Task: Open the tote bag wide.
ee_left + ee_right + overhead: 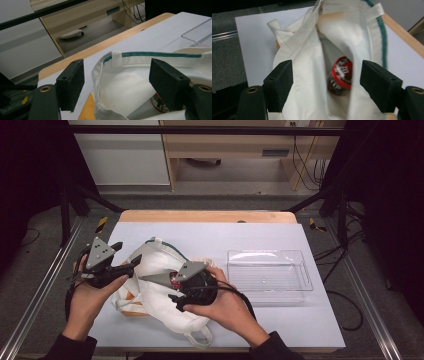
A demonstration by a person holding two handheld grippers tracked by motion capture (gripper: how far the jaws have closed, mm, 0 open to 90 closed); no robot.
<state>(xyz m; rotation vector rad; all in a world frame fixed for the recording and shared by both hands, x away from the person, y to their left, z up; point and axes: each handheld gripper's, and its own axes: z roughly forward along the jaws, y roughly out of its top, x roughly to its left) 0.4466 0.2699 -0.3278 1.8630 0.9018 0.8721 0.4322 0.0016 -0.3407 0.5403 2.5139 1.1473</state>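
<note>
The white cloth bag (160,285) lies on its side on the white-covered worktop (280,232), its green-trimmed mouth (160,54) turned toward the far edge. Inside it, in the fold of the cloth, sits a small red-lidded jar (340,75) — lid up toward the opening, body partly hidden by fabric. An orange item shows under the bag's near-left corner; what it is cannot be told.

Left gripper (122,257): jaws stand apart, nothing pressed between them. It is held at the bag's left rim, with the hem running across the gap in the left gripper view. Judged purpose: to take or lift the rim and keep the mouth from collapsing.

Right gripper (152,279): jaws likewise apart and empty. It is held above the middle of the bag and pointed into the opening, so that the jar lies in line between its two pads in the right gripper view, though deeper in and not touched. Judged purpose: to reach in for the jar once the cloth is clear.

A clear plastic tray (270,292) stands empty to the right of the bag, close by but apart — the likely place for the bag's contents.

Risk noted: loose cloth folds flank the jar on both sides and could be pinched together with it.
</note>
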